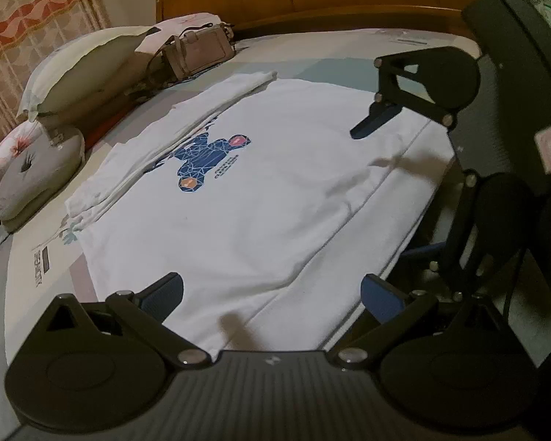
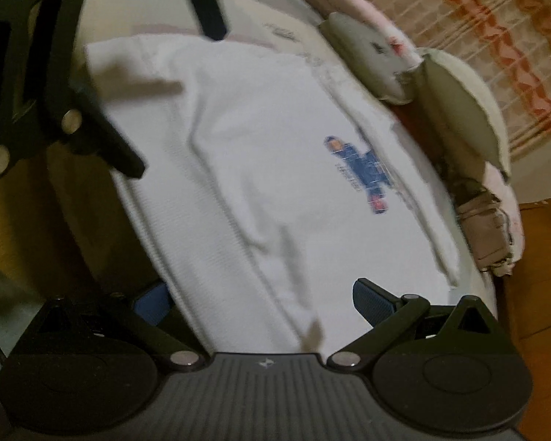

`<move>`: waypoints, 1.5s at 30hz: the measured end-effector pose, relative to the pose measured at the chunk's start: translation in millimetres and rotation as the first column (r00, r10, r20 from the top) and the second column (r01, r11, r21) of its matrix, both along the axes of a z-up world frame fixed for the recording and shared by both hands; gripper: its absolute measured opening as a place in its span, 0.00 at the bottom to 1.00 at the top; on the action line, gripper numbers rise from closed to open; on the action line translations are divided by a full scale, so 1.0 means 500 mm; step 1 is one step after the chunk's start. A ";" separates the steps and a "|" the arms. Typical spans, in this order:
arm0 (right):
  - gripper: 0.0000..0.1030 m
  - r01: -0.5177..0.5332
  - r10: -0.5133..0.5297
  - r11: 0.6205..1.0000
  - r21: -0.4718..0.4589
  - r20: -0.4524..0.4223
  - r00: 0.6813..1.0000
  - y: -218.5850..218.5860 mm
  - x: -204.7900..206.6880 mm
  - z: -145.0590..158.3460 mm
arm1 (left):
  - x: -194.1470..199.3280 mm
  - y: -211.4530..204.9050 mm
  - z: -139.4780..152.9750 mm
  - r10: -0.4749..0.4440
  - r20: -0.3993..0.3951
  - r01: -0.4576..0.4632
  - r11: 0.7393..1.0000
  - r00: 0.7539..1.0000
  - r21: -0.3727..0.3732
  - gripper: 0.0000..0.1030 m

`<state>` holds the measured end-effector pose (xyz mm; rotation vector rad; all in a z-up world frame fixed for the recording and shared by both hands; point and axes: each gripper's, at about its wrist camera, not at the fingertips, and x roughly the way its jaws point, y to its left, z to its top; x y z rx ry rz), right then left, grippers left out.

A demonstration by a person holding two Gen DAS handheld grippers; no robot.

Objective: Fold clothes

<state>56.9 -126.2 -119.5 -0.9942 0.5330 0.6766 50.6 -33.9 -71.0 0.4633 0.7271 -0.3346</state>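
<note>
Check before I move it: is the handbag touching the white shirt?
Apart. The left wrist view shows bare bedsheet between the handbag and the white shirt.

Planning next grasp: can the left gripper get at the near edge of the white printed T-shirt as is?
Probably yes. The left gripper has its jaws open astride the near edge of the white printed T-shirt, with nothing lying between them.

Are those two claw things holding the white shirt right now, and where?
Neither. Both the left gripper and right gripper have open jaws over the white T-shirt, gripping nothing.
</note>
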 end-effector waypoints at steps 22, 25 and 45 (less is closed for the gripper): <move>1.00 0.075 -0.087 0.977 0.198 0.053 0.995 -0.042 -0.004 0.068 | 0.005 -0.072 -0.055 -0.084 0.146 0.052 0.976 0.986 0.213 1.00; 1.00 0.067 -0.080 0.978 0.198 0.060 0.995 -0.042 -0.006 0.070 | 0.017 -0.075 -0.042 -0.060 0.181 0.024 0.980 0.982 0.198 0.99; 1.00 0.208 -0.213 0.977 0.045 0.195 0.957 -0.128 0.052 0.017 | 0.026 -0.056 -0.060 -0.060 0.219 -0.020 0.938 0.974 0.347 1.00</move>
